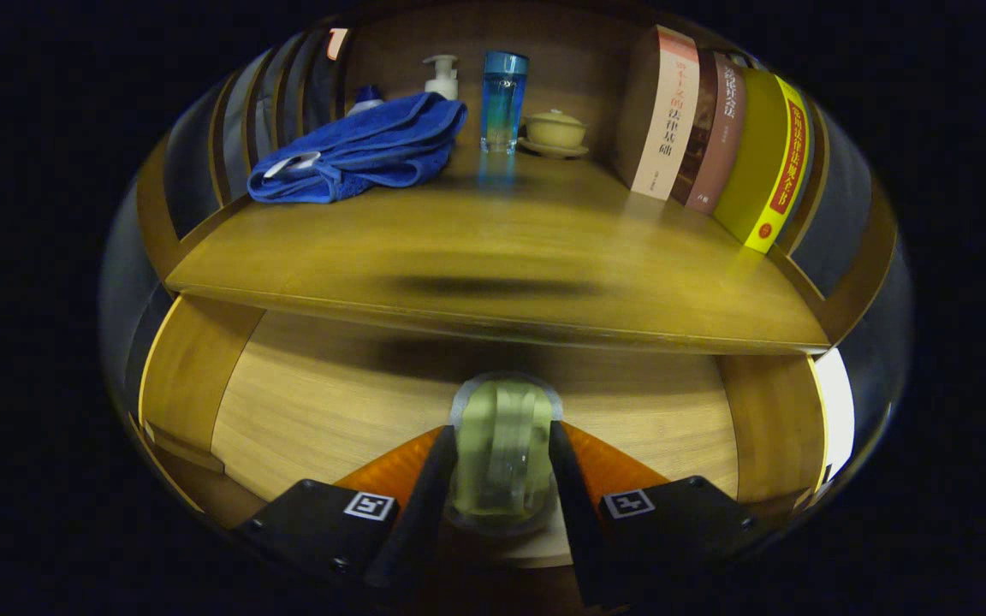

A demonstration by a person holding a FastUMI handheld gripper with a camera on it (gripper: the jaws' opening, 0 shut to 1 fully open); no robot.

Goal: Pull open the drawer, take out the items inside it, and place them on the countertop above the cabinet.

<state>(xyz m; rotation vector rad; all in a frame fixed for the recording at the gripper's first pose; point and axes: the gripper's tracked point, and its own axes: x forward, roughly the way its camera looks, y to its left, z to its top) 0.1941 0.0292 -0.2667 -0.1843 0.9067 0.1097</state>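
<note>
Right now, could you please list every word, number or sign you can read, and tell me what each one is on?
"法律基础": spine of the pale book; the characters above it are too small to read.
Brown book: spine text is blurred.
Yellow book: the characters on the red strip are blurred.
Square markers on the gripper: coded patterns, no words.
Glass jar, held between the fingers: no text.

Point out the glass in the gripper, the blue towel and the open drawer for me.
glass [503, 445]: gripper view, on its clear side wall between the fingers.
blue towel [365, 150]: gripper view, on its folded top.
drawer [330, 402]: gripper view, on its bare wooden bottom.
</note>
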